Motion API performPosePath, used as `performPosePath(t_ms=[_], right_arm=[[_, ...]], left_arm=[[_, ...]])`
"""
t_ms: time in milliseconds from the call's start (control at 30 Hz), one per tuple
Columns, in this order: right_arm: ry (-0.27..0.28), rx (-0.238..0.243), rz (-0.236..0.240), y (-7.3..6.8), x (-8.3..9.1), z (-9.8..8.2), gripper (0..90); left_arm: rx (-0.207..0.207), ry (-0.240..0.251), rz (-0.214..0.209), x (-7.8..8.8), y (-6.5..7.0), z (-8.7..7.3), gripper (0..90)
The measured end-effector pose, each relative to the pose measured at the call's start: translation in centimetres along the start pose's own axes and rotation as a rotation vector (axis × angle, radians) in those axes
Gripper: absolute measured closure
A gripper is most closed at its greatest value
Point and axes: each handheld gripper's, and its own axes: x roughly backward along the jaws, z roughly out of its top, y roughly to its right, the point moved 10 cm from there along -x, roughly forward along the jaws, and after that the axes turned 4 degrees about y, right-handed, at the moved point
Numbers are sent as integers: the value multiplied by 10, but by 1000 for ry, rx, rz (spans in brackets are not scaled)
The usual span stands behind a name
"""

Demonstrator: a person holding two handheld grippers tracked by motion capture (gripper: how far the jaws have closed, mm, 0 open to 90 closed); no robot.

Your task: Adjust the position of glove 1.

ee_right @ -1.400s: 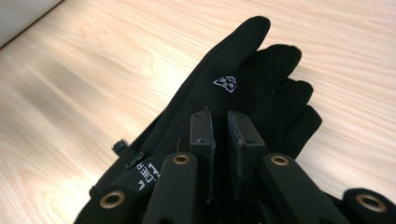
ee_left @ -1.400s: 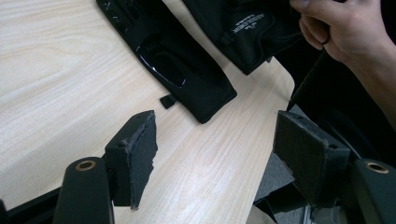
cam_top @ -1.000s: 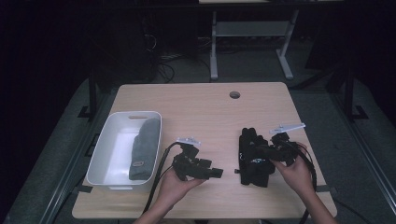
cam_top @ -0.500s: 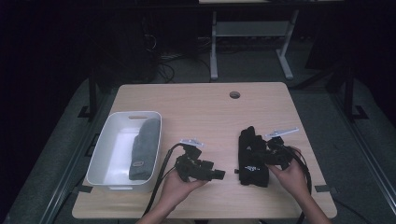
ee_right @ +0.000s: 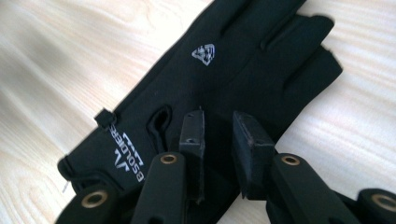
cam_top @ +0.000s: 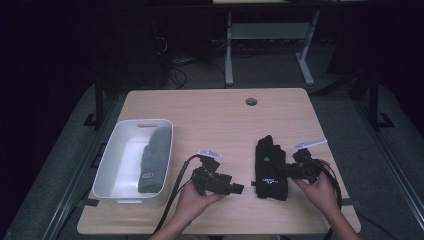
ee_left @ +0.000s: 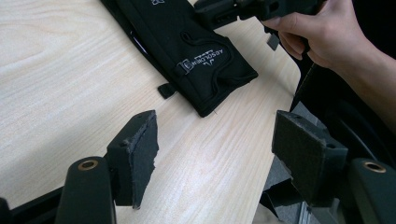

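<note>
A black glove (cam_top: 270, 165) with white lettering lies flat on the wooden table (cam_top: 215, 120), right of centre. My right gripper (cam_top: 281, 172) reaches in from the right and sits low over its cuff end. In the right gripper view the gripper (ee_right: 218, 126) has a narrow gap over the glove (ee_right: 243, 56). The jaws have just been closing, and I see no fabric pinched between the pads. My left gripper (cam_top: 235, 188) rests left of the glove, pointing at it. In its own view it (ee_left: 217, 140) stands wide open with only bare table between the pads, the glove (ee_left: 187, 51) beyond.
A white bin (cam_top: 112, 160) stands at the table's left side with a grey glove (cam_top: 155, 157) lying in it. A round cable hole (cam_top: 251, 101) sits near the far edge. The near table edge lies close behind both hands.
The right hand has shifted slightly over the black glove's near end. The glove, the bin and the left gripper stay where they were.
</note>
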Motion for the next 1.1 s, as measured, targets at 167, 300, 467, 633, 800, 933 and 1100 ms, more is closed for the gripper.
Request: performPosePath(t_ms=[167,300,467,633,800,933,1100], right_arm=[[-9,-4,23,-2,-2,-4,758],[-21,-1,39,-6,-4,-7,760],[-19,-1,66,-13,-6,-9,756],[-26,11,88,-23,-10,-9,748],[-31,20,105,-32,-14,-9,744],[-35,23,122,-39,-17,-9,744],[-36,31,135,-43,-19,-8,720]], left_arm=[[9,-7,9,-1,-6,0,310],[11,-14,12,-2,-8,-1,310],[19,-21,15,-5,-10,-2,314],[31,-28,17,-10,-12,-3,317],[34,-39,20,-14,-15,-4,321],[34,-60,27,-18,-20,-6,320],[57,-78,20,-25,-24,-8,324]])
